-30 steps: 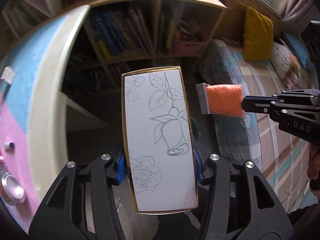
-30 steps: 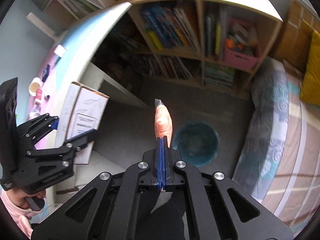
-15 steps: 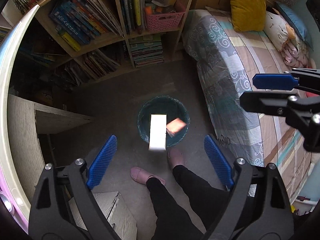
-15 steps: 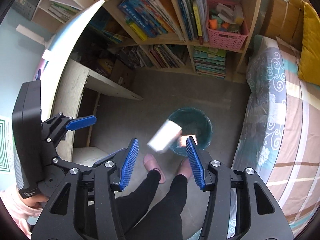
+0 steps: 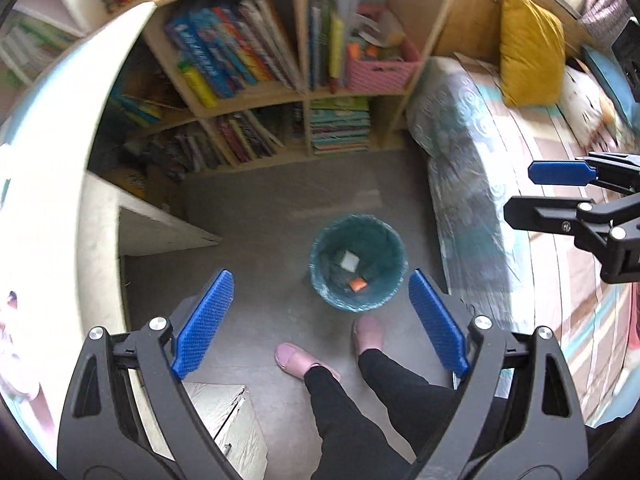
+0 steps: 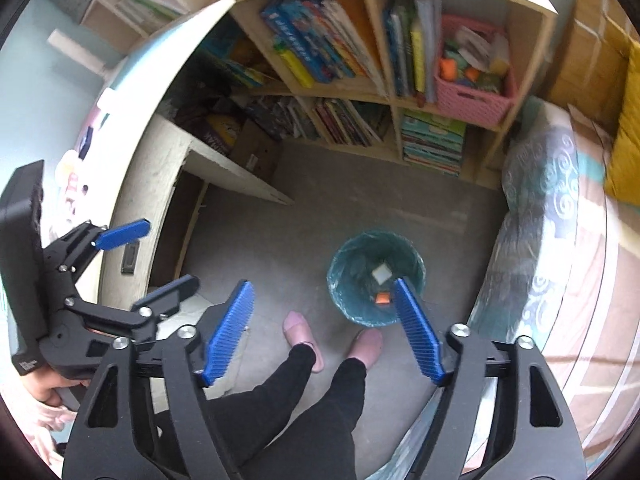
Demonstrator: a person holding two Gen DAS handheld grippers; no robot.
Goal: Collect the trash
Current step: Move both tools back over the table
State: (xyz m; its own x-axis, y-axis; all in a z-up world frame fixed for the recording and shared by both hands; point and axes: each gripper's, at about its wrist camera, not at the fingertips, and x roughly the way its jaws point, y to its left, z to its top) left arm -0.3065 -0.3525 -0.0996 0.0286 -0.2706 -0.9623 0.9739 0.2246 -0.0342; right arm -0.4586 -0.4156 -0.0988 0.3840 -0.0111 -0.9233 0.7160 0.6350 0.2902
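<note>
A teal trash bin (image 5: 394,240) stands on the grey floor below both grippers; it also shows in the right wrist view (image 6: 416,264). Inside it lie a white box (image 5: 349,260) and an orange packet (image 5: 357,284), seen too in the right wrist view as the white box (image 6: 381,273) and the orange packet (image 6: 382,298). My left gripper (image 5: 320,292) is open and empty high above the bin. My right gripper (image 6: 324,304) is open and empty, also above the bin. Each gripper appears at the edge of the other's view, the right one (image 5: 532,190) and the left one (image 6: 168,252).
A wooden bookshelf (image 5: 280,68) with books and a pink basket (image 5: 380,68) stands behind the bin. A bed (image 5: 500,184) with a yellow pillow (image 5: 528,48) is on the right. A desk edge (image 5: 100,200) curves along the left. The person's legs and pink slippers (image 5: 292,356) are beside the bin.
Both grippers opened and let go of the white box and the orange packet. Both items fell and now lie inside the bin. The grippers stay above it.
</note>
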